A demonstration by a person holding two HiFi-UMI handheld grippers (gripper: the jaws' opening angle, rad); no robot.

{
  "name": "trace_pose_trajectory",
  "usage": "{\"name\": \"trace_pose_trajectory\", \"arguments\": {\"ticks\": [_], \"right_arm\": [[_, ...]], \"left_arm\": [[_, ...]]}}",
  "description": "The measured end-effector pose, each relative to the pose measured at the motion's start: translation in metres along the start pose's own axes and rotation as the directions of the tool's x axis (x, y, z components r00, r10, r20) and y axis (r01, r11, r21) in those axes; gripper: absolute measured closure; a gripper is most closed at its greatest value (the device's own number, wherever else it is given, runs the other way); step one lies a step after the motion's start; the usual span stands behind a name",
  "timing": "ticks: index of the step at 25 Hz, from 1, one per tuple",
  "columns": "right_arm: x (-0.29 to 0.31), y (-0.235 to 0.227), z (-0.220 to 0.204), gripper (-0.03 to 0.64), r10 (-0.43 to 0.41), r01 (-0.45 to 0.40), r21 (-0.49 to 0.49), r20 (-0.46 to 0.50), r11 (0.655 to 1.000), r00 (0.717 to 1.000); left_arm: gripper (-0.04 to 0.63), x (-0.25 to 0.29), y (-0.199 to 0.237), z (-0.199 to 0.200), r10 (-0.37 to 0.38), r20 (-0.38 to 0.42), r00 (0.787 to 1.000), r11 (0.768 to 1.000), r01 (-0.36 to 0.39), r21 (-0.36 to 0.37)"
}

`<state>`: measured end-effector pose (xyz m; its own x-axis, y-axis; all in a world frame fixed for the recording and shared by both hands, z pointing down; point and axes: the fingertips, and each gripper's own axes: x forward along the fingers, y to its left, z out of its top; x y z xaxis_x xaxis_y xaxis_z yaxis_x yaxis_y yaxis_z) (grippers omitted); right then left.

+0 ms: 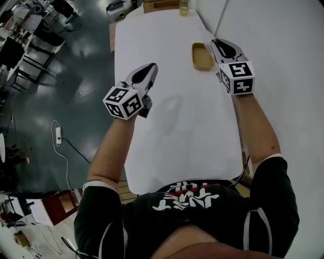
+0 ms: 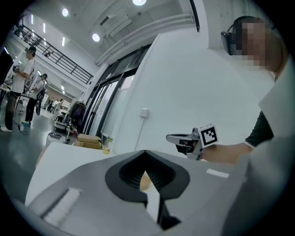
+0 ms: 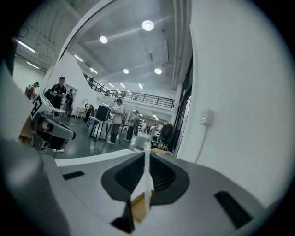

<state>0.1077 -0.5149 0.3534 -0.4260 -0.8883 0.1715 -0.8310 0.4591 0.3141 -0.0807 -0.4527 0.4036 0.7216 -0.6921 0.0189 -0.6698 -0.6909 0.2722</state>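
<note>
A small oblong wooden dish (image 1: 201, 56) lies on the white table (image 1: 167, 131) towards its far right. My right gripper (image 1: 215, 42) hovers just to the right of the dish, jaws shut with nothing between them; in the right gripper view (image 3: 146, 159) a strip of the tan dish (image 3: 140, 208) shows below the closed tips. My left gripper (image 1: 151, 66) is held over the table's left half, also shut and empty. The left gripper view (image 2: 145, 153) shows a tan sliver (image 2: 144, 181) behind the closed jaws and the right gripper (image 2: 184, 138) beyond.
A bottle of yellowish liquid (image 1: 184, 7) and cardboard boxes (image 1: 159, 5) stand at the table's far end. A white wall (image 1: 283, 35) runs along the right. A dark floor with a power strip and cable (image 1: 58, 135) and chairs (image 1: 35, 55) lies to the left. People stand far off (image 3: 117, 117).
</note>
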Motion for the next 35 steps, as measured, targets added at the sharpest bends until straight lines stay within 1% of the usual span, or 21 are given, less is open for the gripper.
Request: {"name": "trace_pose_trajectory", "arguments": {"ticks": [5, 9, 14, 19, 22, 26, 30, 35], "right_arm": [[-0.042, -0.015, 0.043, 0.581, -0.010, 0.008, 0.034, 0.062, 0.999, 0.998], [-0.080, -0.007, 0.079, 0.581, -0.022, 0.019, 0.025, 0.108, 0.999, 0.994], [-0.113, -0.010, 0.122, 0.581, -0.019, 0.014, 0.029, 0.172, 0.999, 0.985], [-0.161, 0.004, 0.168, 0.581, -0.014, 0.011, 0.011, 0.224, 1.000, 0.974], [-0.187, 0.016, 0.196, 0.581, -0.016, 0.017, -0.001, 0.255, 1.000, 0.967], [-0.218, 0.036, 0.230, 0.581, -0.027, 0.026, 0.004, 0.287, 1.000, 0.958], [-0.253, 0.052, 0.255, 0.581, -0.046, 0.042, 0.018, 0.311, 0.999, 0.949], [-0.302, 0.060, 0.272, 0.581, -0.047, 0.048, 0.005, 0.343, 0.999, 0.938]], "left_arm": [[0.600, -0.031, -0.024, 0.037, 0.019, 0.041, 0.999, 0.999, -0.020, 0.026], [0.600, -0.071, -0.046, 0.063, 0.032, 0.076, 0.997, 0.998, -0.036, 0.057], [0.600, -0.096, -0.070, 0.103, 0.040, 0.121, 0.992, 0.994, -0.052, 0.098], [0.600, -0.136, -0.103, 0.142, 0.040, 0.162, 0.986, 0.988, -0.063, 0.139], [0.600, -0.161, -0.120, 0.162, 0.026, 0.176, 0.984, 0.985, -0.055, 0.161], [0.600, -0.194, -0.138, 0.180, -0.009, 0.190, 0.982, 0.983, -0.026, 0.184], [0.600, -0.222, -0.162, 0.191, -0.044, 0.175, 0.984, 0.975, 0.005, 0.220], [0.600, -0.248, -0.199, 0.197, -0.048, 0.172, 0.984, 0.970, 0.006, 0.241]]}}
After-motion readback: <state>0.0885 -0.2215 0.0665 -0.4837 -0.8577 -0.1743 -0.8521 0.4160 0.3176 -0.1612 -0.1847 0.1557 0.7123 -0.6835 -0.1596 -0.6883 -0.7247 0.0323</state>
